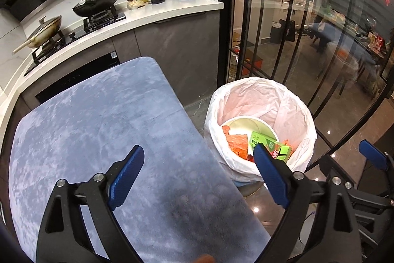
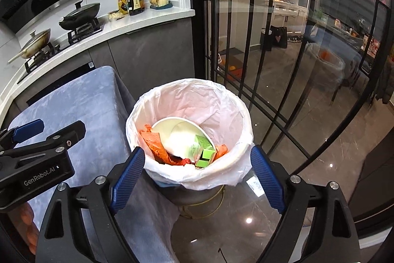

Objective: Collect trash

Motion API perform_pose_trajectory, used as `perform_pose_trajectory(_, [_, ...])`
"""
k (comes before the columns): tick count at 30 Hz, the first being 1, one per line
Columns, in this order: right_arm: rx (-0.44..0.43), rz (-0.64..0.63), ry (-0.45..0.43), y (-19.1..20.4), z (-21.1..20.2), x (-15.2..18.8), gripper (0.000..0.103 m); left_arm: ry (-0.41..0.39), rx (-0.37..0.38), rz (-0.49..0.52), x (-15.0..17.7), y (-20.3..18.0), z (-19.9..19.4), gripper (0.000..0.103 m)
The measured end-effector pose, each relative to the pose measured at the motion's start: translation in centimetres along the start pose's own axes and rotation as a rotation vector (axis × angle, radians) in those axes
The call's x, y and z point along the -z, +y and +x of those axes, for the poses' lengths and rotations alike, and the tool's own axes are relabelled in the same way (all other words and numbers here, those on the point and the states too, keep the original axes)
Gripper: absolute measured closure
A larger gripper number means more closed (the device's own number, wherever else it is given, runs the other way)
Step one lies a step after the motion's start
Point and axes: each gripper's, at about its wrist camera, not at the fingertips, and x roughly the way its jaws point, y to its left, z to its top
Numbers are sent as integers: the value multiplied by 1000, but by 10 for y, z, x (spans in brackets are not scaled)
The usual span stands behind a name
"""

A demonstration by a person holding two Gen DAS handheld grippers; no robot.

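Both claws stand wide and empty: left claw [image 1: 199,157] over the blue velvet worktop [image 1: 98,120], right claw [image 2: 197,159] above the lined trash bin [image 2: 216,90] at frame centre. Inside lie a paper bowl [image 2: 170,130], green carton [image 2: 204,147] and orange wrappers [image 2: 155,142]. Stove [image 1: 73,33] upper left; glass doors [image 1: 307,41] on the right.

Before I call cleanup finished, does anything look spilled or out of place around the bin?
Nothing stands out. The paper bowl, green carton and orange wrappers all lie inside the lined trash bin, and no litter shows on the blue cloth.
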Motion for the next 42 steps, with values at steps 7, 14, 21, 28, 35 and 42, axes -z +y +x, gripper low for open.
perform_pose_trajectory(7, [15, -24, 7, 1, -4, -1, 18, 15, -13, -1, 4, -2, -3, 17])
perform_pose_trajectory(14, [35, -52, 0, 2, -7, -1, 16, 35, -9, -1, 6, -6, -2, 17])
perform_pose_trajectory(21, [37, -67, -8, -2, -7, -3, 13, 45, -8, 1, 7, -11, 0, 17])
perform_pose_trajectory(28, [43, -83, 3, -5, -7, -2, 13, 62, -3, 1, 9, -15, 1, 17])
perform_pose_trajectory(35, [43, -98, 6, -9, -8, -2, 13, 85, -3, -2, 12, -17, 5, 17])
perform_pose_trajectory(42, [47, -113, 9, -9, -7, -3, 13, 86, -14, -4, 13, -17, 5, 14])
